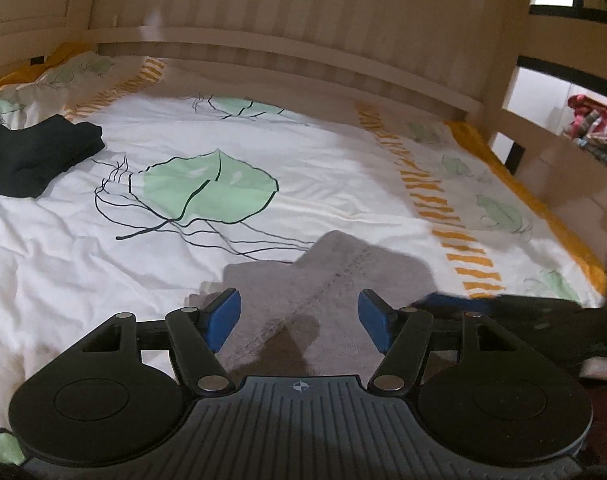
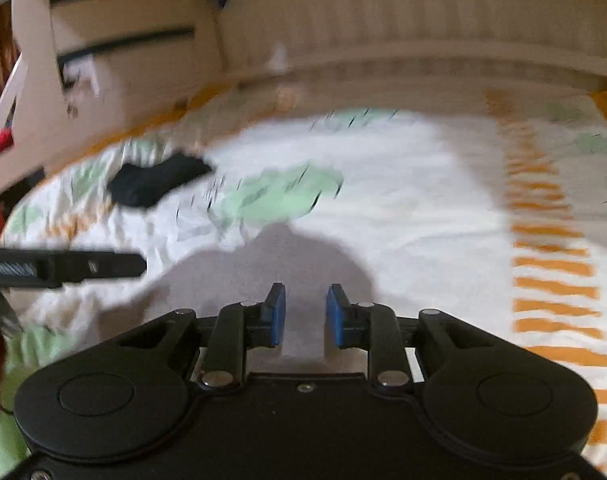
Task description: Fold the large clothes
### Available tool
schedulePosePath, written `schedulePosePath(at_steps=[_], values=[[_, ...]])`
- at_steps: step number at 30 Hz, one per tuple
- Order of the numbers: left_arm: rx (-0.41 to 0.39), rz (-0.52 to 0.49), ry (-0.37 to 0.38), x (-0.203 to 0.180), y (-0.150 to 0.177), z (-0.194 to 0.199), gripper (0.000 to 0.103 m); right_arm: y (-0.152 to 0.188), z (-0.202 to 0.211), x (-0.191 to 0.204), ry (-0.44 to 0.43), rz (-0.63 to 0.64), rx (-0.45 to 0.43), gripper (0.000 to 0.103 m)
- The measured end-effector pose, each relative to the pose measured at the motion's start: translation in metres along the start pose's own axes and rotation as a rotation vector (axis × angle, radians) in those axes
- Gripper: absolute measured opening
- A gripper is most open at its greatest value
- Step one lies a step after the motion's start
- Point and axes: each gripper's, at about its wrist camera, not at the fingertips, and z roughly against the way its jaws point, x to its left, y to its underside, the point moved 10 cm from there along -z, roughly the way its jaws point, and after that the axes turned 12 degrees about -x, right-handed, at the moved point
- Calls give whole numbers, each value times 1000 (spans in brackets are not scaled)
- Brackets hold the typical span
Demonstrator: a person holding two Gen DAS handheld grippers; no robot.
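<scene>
Nearest, the left gripper (image 1: 299,320) stands wide open and empty above the white leaf-printed bedcover (image 1: 263,152); the right gripper (image 2: 303,314), jaws narrower, also grips nothing. The folded black cloth garment (image 1: 39,156) lies far left. Careless reaching could snag the cover or rumple the fold.

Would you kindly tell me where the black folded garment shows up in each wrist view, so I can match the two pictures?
Left wrist view: the black garment lies at the far left edge, on the white bedspread.
Right wrist view: it sits upper left, blurred, on the same bedspread.
Shared landmark: the large green leaf print, just right of the garment in both.
</scene>
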Motion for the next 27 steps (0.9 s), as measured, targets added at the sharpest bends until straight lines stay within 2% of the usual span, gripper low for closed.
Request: schedulePosePath(at_steps=[2,7,10,13,15,16,18,20,23,27], values=[[13,-12,-1,1,4,-4,64,17,-22,9,-4,47,67,38],[32,-56,-3,0,12,-22,64,20,-30,18,-3,92,58,38],[100,-138,-65,13,32,-41,70,23,-22,17,-10,98,46,38],[136,-35,-66,31,46,-48,82,23,-21,17,-19,106,43,38],[144,-24,-53,33,43,-47,82,20,-28,19,-19,134,46,38],[141,-24,-46,33,41,-45,82,18,-28,21,-26,142,48,40],[133,-13,-26,34,40,-39,82,13,-23,21,-54,116,53,54],[141,4,-19,38,41,-37,82,5,-12,18,-68,60,40,61],[152,35,-17,43,40,-35,82,4,9,11,-72,2,33,62],[155,-20,-23,44,38,-31,82,39,21,4,-76,-8,135,70]])
